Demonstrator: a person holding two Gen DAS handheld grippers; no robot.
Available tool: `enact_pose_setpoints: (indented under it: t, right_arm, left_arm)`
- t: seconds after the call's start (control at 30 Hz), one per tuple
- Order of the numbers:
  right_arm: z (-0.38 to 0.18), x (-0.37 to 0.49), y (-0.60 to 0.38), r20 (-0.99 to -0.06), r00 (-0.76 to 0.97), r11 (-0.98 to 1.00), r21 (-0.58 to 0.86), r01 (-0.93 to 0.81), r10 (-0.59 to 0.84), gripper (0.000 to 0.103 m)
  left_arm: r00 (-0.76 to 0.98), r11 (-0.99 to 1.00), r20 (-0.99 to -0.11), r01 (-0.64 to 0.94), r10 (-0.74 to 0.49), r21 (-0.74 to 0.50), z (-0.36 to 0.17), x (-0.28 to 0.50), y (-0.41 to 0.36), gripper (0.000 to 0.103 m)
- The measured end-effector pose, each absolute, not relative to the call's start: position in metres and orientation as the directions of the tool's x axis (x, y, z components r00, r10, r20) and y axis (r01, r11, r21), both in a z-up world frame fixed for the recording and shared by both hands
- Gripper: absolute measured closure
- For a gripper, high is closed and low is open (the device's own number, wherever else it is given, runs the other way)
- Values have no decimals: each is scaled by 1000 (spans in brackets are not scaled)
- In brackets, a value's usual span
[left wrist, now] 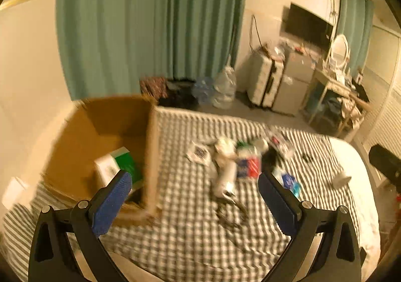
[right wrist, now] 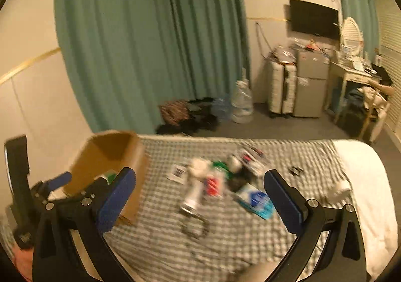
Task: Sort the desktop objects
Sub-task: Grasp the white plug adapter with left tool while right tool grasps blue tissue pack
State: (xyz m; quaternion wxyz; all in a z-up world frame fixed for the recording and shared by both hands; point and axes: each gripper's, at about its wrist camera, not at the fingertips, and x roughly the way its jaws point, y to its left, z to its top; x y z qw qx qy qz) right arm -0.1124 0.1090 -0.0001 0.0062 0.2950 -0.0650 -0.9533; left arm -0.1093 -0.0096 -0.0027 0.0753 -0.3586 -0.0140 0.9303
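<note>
Cardboard box (left wrist: 100, 136): frame left, green-white carton inside
Pile (left wrist: 235, 159): frame centre on checked cloth — light, small, blurred
Grab: white tube (left wrist: 225, 176), stiff — mid-body
Left gripper (left wrist: 195, 181): spread, empty
Right gripper (right wrist: 200, 184): spread, empty

One box, one packed item, a blurred heap

One open brown cardboard box (left wrist: 105, 126) holds one white-and-green carton (left wrist: 117, 166); two clear plastic water jugs (right wrist: 241, 104) stand on the floor; the heap's pieces blur beyond counting.

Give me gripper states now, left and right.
Left gripper: open, holding nothing, above the checked cloth.
Right gripper: open, holding nothing.
</note>
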Motion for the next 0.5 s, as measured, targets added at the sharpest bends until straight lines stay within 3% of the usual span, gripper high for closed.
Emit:
enact_pose_setpoints:
  t: [0.3, 0.5]
  right_arm:
    - [-108, -135, 184, -680, -732, -968, 209, -136, -44, 0]
    - [-161, -184, 202, -758, -649, -977, 185, -104, -74, 0]
  left_arm:
    - [-623, -977, -766, -213, 157, -27, -92, -157, 51, 0]
    - [-579, -972, -807, -235, 119, 26, -140, -202, 72, 0]
